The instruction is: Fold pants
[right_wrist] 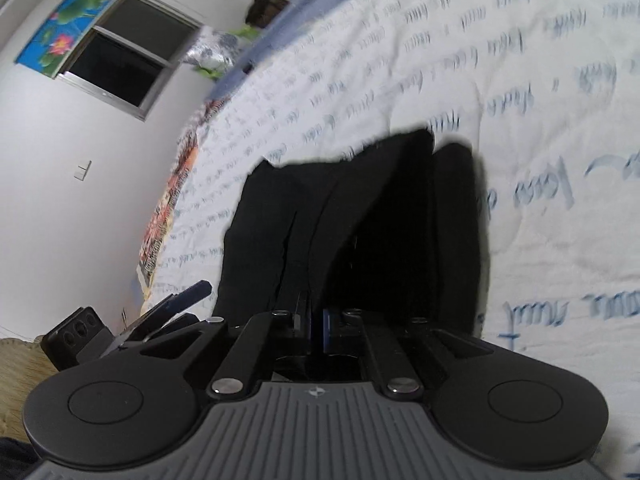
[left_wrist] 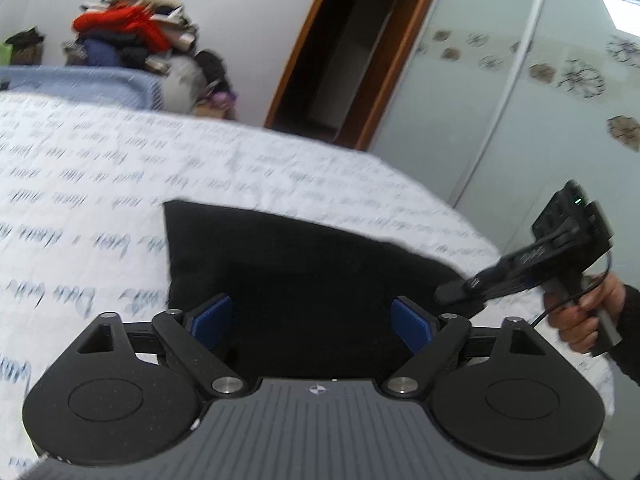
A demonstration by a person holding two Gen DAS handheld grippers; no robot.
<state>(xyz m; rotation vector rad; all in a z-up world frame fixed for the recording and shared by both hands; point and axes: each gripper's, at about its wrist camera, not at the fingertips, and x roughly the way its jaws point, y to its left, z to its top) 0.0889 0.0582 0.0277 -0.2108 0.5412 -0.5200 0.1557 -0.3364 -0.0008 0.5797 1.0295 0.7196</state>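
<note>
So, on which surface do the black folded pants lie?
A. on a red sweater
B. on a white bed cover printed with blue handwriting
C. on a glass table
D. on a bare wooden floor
B: the black folded pants rest flat on the white bed cover printed with blue handwriting, which shows around them in both wrist views.

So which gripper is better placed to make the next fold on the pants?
Probably the right gripper: its jaws are shut at the near edge of the black pants, though a pinch isn't clear. The left gripper hangs wide open over them, gripping nothing.
</note>
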